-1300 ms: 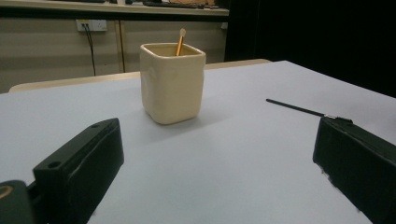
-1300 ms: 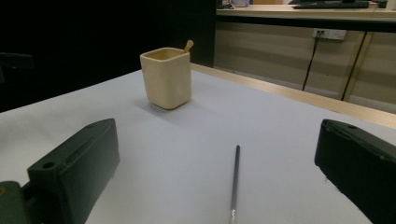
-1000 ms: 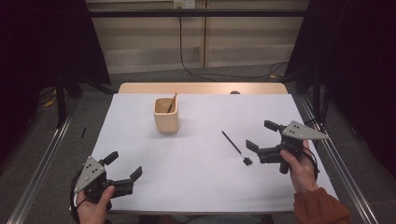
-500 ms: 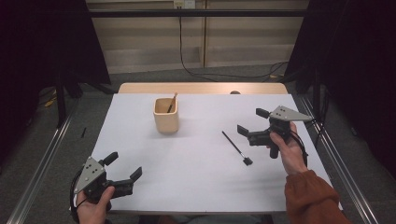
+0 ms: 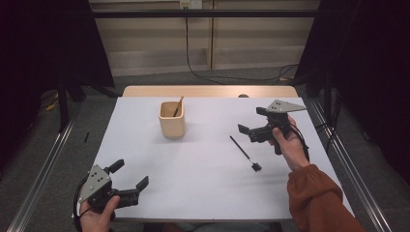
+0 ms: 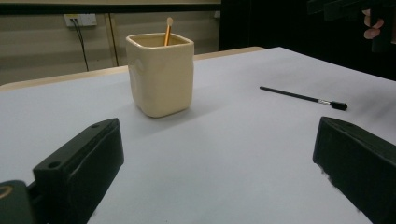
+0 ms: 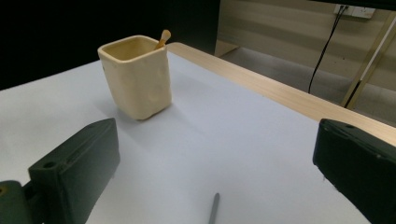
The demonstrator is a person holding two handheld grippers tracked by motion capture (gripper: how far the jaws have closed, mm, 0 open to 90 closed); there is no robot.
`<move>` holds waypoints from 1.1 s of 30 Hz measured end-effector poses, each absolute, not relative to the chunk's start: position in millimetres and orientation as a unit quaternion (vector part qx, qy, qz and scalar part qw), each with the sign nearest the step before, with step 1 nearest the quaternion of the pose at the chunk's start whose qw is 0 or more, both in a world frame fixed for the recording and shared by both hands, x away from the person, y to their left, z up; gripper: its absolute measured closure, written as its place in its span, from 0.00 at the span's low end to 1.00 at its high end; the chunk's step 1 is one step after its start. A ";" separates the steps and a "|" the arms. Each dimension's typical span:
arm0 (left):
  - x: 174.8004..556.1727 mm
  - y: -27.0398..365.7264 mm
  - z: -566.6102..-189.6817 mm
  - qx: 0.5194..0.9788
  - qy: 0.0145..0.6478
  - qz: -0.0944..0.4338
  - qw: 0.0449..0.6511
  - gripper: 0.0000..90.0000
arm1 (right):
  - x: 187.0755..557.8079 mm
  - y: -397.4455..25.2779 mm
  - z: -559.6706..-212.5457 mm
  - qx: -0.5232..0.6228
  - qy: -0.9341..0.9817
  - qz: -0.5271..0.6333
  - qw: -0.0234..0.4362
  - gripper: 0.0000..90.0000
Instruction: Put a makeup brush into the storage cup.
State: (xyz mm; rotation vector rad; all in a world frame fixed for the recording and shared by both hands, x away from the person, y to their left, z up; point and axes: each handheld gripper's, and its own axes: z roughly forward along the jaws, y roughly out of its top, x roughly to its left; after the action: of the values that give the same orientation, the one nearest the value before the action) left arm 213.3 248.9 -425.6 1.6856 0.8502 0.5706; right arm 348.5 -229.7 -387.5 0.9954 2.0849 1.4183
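Brush (image 5: 245,153) is the thing nearest to your right gripper (image 5: 254,121): a thin black brush, lying flat on the white table cover (image 5: 203,174), right of the centre of the high view, with its bristle end pointing toward the lower edge of the frame. You are holding the right gripper just above and to the right of the brush, not touching it, and its 2 jaws are standing spread apart. In the right gripper view, the handle tip (image 7: 214,207) is showing at the bottom centre, between the jaws. Your left gripper (image 5: 129,178) is resting at the lower left of the high view, jaws also spread, holding nothing. The cream cup (image 5: 172,119) is standing at the upper centre, with 1 wooden stick (image 5: 178,105) leaning inside it.
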 end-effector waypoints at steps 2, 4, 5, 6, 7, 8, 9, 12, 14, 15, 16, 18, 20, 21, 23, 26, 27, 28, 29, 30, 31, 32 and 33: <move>213.5 248.7 -425.6 0.714 0.358 0.242 0.551 0.02 | 351.1 -233.0 -388.3 0.362 0.755 0.504 0.211 0.00; 214.0 248.1 -425.6 0.714 0.358 0.241 0.552 0.02 | 353.7 -236.9 -389.2 0.372 0.759 0.494 0.206 0.02; 214.1 247.8 -425.6 0.714 0.357 0.240 0.552 0.02 | 354.8 -238.7 -389.5 0.373 0.764 0.485 0.206 0.02; 214.1 247.5 -425.3 0.716 0.355 0.241 0.551 0.02 | 355.9 -240.2 -389.9 0.374 0.770 0.477 0.201 0.02; 214.3 247.2 -425.2 0.717 0.353 0.241 0.551 0.02 | 357.2 -241.7 -390.4 0.373 0.777 0.467 0.196 0.02; 214.6 246.8 -425.3 0.717 0.353 0.240 0.552 0.02 | 358.2 -242.6 -390.4 0.373 0.784 0.459 0.187 0.02; 214.8 246.4 -425.3 0.716 0.354 0.239 0.552 0.02 | 359.2 -243.5 -390.1 0.372 0.790 0.451 0.183 0.02; 215.1 246.7 -425.3 0.716 0.354 0.239 0.552 0.02 | 362.5 -244.2 -388.3 0.372 0.804 0.434 0.166 0.02; 214.9 247.1 -425.2 0.716 0.353 0.239 0.553 0.02 | 364.6 -243.0 -388.0 0.371 0.812 0.422 0.155 0.02; 214.9 247.1 -425.2 0.716 0.353 0.239 0.553 0.02 | 364.6 -243.0 -388.0 0.371 0.812 0.422 0.155 0.02; 214.8 247.5 -425.2 0.717 0.353 0.239 0.552 0.02 | 366.6 -240.8 -389.3 0.367 0.823 0.409 0.143 0.03; 214.9 247.5 -425.2 0.716 0.353 0.239 0.553 0.02 | 368.1 -236.9 -391.5 0.363 0.835 0.392 0.129 0.03; 215.0 247.6 -425.2 0.716 0.354 0.239 0.552 0.02 | 369.5 -233.2 -393.1 0.358 0.847 0.373 0.122 0.03; 215.0 247.6 -425.2 0.716 0.354 0.239 0.552 0.02 | 369.5 -233.2 -393.1 0.358 0.847 0.373 0.122 0.03; 215.3 247.7 -425.1 0.716 0.355 0.239 0.552 0.02 | 371.0 -229.8 -393.7 0.349 0.859 0.359 0.109 0.03; 215.4 247.6 -425.1 0.716 0.355 0.239 0.552 0.02 | 373.2 -227.3 -393.9 0.351 0.866 0.341 0.099 0.03; 215.4 247.4 -425.2 0.716 0.355 0.238 0.552 0.02 | 373.2 -227.3 -393.9 0.351 0.866 0.341 0.099 0.03; 215.4 247.4 -425.2 0.716 0.355 0.238 0.552 0.02 | 373.9 -226.3 -394.0 0.352 0.870 0.331 0.097 0.04; 215.4 247.5 -425.1 0.716 0.354 0.239 0.552 0.02 | 375.8 -225.1 -394.1 0.350 0.878 0.312 0.093 0.07; 215.3 247.6 -425.1 0.716 0.355 0.239 0.552 0.02 | 376.7 -224.8 -394.2 0.351 0.881 0.307 0.087 0.06; 215.3 247.9 -425.1 0.716 0.355 0.239 0.552 0.02 | 377.4 -224.4 -394.1 0.354 0.883 0.299 0.080 0.08; 215.2 248.3 -425.1 0.715 0.355 0.239 0.553 0.02 | 378.0 -224.1 -394.2 0.355 0.885 0.291 0.077 0.11; 215.2 248.3 -425.1 0.715 0.355 0.239 0.553 0.02 | 378.7 -223.8 -394.4 0.355 0.889 0.281 0.068 0.13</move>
State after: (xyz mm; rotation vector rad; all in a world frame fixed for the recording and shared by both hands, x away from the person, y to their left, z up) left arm 215.2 248.3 -425.1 1.6895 0.8402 0.5648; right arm 378.7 -223.8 -394.4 1.0692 2.6775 0.8468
